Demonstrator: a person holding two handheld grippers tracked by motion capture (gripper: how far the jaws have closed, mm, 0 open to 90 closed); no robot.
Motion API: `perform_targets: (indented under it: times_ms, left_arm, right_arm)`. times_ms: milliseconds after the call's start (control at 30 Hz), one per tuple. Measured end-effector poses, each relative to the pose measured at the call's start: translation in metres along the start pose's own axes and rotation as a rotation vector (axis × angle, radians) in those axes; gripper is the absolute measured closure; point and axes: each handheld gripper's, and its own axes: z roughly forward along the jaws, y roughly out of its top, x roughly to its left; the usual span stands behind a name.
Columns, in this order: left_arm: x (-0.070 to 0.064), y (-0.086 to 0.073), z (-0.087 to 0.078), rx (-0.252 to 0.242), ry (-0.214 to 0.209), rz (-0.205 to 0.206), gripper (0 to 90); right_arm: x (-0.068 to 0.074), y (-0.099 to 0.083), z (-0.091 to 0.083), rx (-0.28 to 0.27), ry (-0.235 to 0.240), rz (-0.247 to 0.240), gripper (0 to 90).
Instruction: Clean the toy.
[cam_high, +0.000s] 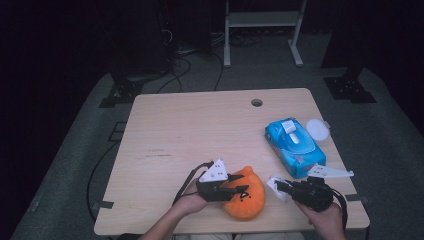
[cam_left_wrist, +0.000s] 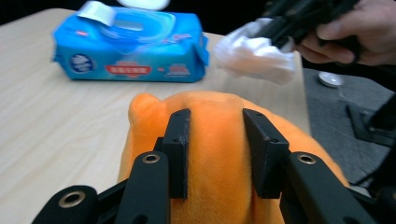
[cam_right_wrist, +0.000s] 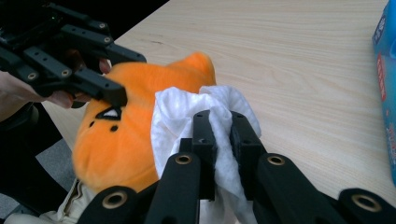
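High view: fixed overhead at the near edge, facing forward and down across the whole bench. Both gripper views ride low and close, looking along their jaws. All three share the orange plush toy and blue wipes pack.

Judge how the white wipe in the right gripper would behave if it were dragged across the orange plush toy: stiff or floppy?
Probably floppy: the white wipe bunches and folds around the right gripper, whose jaws pinch it nearly closed. It looks light, hanging crumpled without sagging far. It would likely drag and crease rather than slide, since the orange plush toy has a fuzzy surface.
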Motion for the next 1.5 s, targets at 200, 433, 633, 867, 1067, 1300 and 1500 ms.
perform_targets:
  times_ms: [200, 433, 633, 867, 1067, 1300, 1500]
  left_arm:
    - [0.021, 0.006, -0.015, -0.039, 0.083, -0.029, 65.5]
    - [0.056, 0.008, -0.018, -0.033, 0.218, -0.045, 66.1]
    - [0.079, 0.016, -0.013, -0.032, 0.294, -0.020, 69.6]
    - [0.082, 0.010, -0.012, -0.015, 0.256, -0.044, 63.5]
    - [0.079, 0.012, -0.016, -0.022, 0.234, -0.048, 58.5]
    - [0.077, 0.010, -0.028, -0.054, 0.229, -0.075, 50.9]
    - [0.077, 0.006, -0.045, -0.074, 0.235, -0.100, 43.5]
  right_arm:
    - [-0.002, 0.001, 0.003, 0.011, -0.022, -0.010, 82.2]
    - [-0.009, 0.000, 0.013, 0.052, -0.081, -0.049, 82.1]
    - [-0.019, -0.003, 0.020, 0.082, -0.133, -0.070, 81.9]
    - [-0.020, -0.007, 0.028, 0.114, -0.138, -0.108, 79.2]
    - [-0.026, -0.012, 0.032, 0.121, -0.135, -0.113, 71.2]
    - [-0.030, -0.012, 0.029, 0.081, -0.146, -0.120, 57.6]
    - [-0.031, -0.009, 0.024, 0.052, -0.128, -0.107, 52.9]
